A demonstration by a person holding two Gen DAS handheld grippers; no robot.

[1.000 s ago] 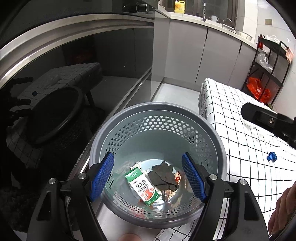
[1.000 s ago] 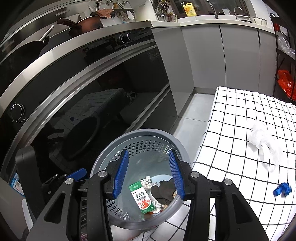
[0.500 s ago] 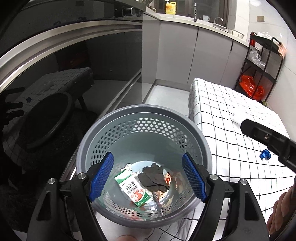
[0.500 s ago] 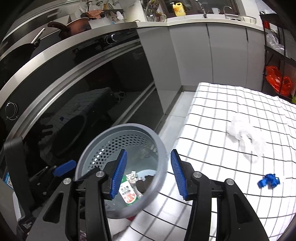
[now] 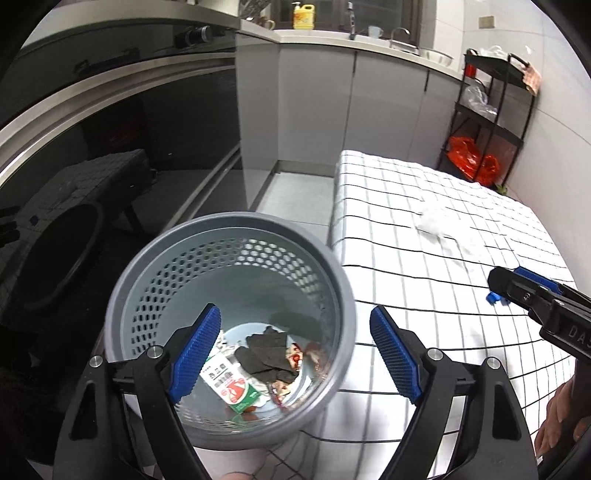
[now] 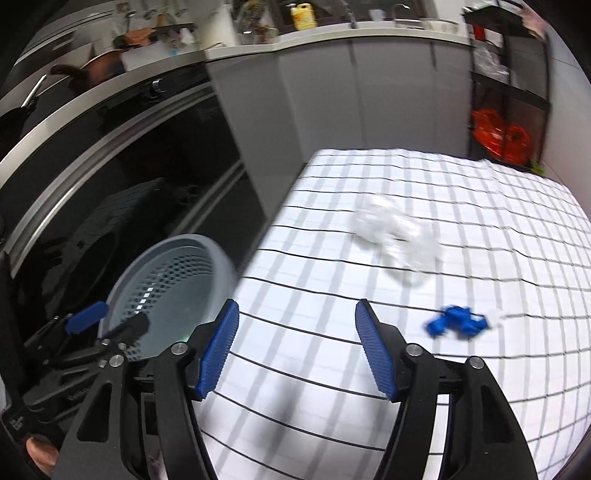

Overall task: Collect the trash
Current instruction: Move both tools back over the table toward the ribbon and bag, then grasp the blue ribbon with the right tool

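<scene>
A grey perforated bin stands beside the table's left edge and holds a green-and-white carton, a dark crumpled scrap and red wrappers. My left gripper is open and empty above the bin's right rim. My right gripper is open and empty over the checked tablecloth. A blue scrap lies to its right, and a white crumpled plastic bag lies further back. The bin also shows in the right wrist view. The right gripper's tip shows in the left wrist view, with the bag beyond it.
A dark glass oven front and grey cabinets run along the back and left. A black rack with an orange bag stands at the far right. A yellow bottle is on the counter.
My right gripper has swung right, away from the bin and out over the tablecloth toward the blue scrap. My left gripper has drifted right, now over the bin's right rim.
</scene>
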